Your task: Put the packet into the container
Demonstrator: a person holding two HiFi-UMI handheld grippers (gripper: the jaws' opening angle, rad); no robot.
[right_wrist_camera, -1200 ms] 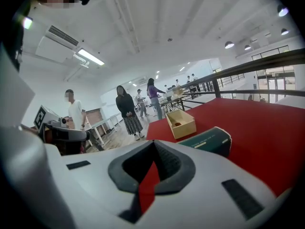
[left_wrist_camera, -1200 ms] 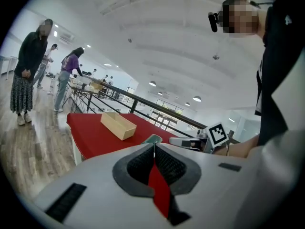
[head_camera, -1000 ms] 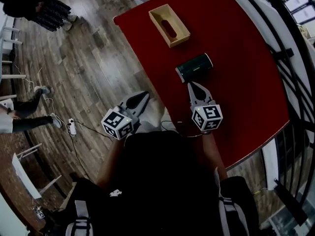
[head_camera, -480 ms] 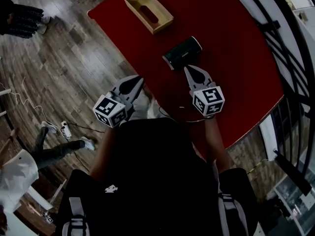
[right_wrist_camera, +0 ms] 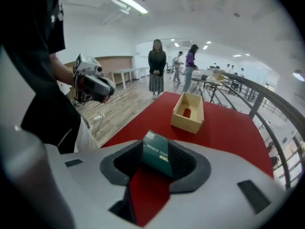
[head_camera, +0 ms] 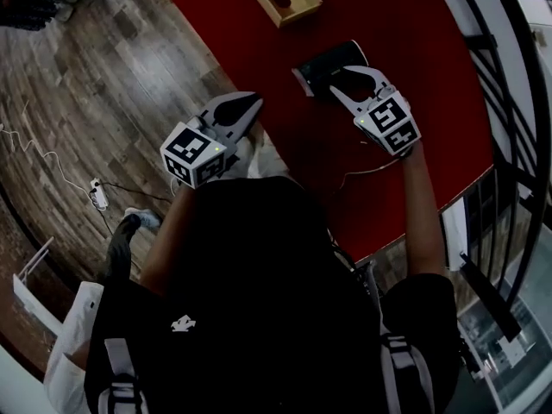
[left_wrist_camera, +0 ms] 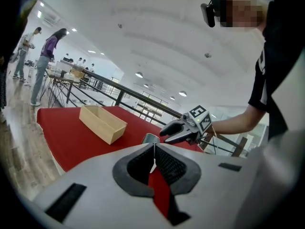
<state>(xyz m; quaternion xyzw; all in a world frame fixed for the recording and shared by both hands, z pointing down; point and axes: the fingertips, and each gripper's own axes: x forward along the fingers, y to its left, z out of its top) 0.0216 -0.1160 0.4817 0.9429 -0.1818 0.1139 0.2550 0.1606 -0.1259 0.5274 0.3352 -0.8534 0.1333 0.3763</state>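
Observation:
A dark green packet (head_camera: 326, 61) lies on the red table (head_camera: 259, 33), a little nearer to me than the wooden container (head_camera: 304, 9). My right gripper (head_camera: 349, 78) has reached over it; its jaws are opening, with the packet (right_wrist_camera: 156, 152) between them in the right gripper view. Whether the pads touch it I cannot tell. The open box of the container (right_wrist_camera: 188, 112) stands beyond it with a dark red thing inside. My left gripper (head_camera: 252, 103) is shut and empty, held by the table's left edge above the floor. Its jaws meet in the left gripper view (left_wrist_camera: 153, 162), which also shows the container (left_wrist_camera: 102, 123).
A black railing (head_camera: 509, 102) runs along the table's far right side. Wooden floor (head_camera: 103, 84) lies to the left, with a cable and power strip (head_camera: 97, 194). People stand far off (right_wrist_camera: 157, 70) beyond the table.
My right gripper has moved forward from short of the packet to over it, and its jaws have parted around it. The left gripper has stayed shut beside the table.

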